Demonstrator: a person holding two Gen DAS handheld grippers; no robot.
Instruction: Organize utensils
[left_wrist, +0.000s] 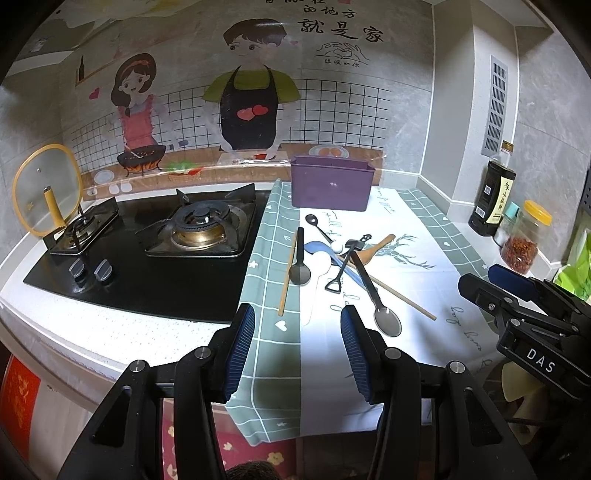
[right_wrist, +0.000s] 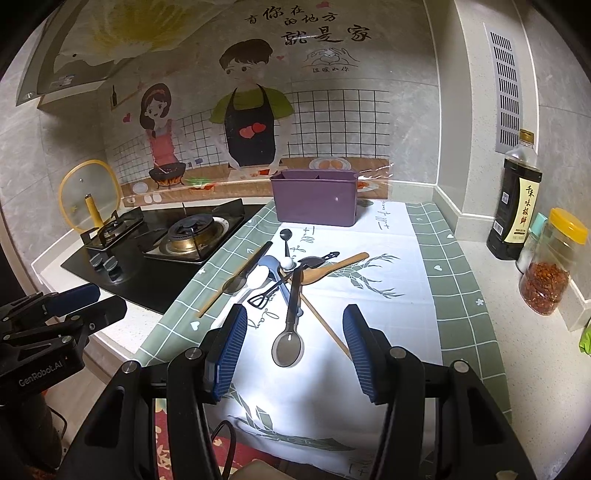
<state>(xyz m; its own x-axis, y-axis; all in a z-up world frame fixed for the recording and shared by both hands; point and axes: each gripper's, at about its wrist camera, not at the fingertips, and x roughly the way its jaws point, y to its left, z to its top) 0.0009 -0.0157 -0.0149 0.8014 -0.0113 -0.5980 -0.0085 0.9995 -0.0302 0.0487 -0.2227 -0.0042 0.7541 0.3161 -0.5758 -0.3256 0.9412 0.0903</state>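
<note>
Kitchen counter, covered with a green-checked and white tablecloth (left_wrist: 273, 266); landmark: purple utensil bin (left_wrist: 332, 186), standing upright at the cloth's far edge against the wall.

- Utensil pile, on the cloth in front of the bin, none inside any gripper:
  - small black spoon (left_wrist: 316, 223), nearest the bin;
  - dark spoon (left_wrist: 300, 271), bowl toward the counter's front, just beside a wooden chopstick (left_wrist: 288, 275);
  - blue spoon (left_wrist: 317, 248) and white spoon (left_wrist: 325, 260), overlapping;
  - wooden spoon (left_wrist: 376, 249), at the pile's right;
  - black shovel-shaped spoon (left_wrist: 341, 264);
  - long grey spoon (right_wrist: 288, 345), farthest from the bin, crossing a second chopstick (left_wrist: 402, 295).
- Left gripper (left_wrist: 297, 354): fingers spread wide, empty, above the cloth's front edge.
- Right gripper (right_wrist: 294, 350): fingers spread wide, empty, the long grey spoon's bowl seen between them.
- Gas stove (left_wrist: 195, 225), left of the bin; glass lid (left_wrist: 46, 188) propped beyond it.
- Dark sauce bottle (right_wrist: 515, 206) and yellow-capped jar (right_wrist: 554, 266), right of the bin, along the wall.
</note>
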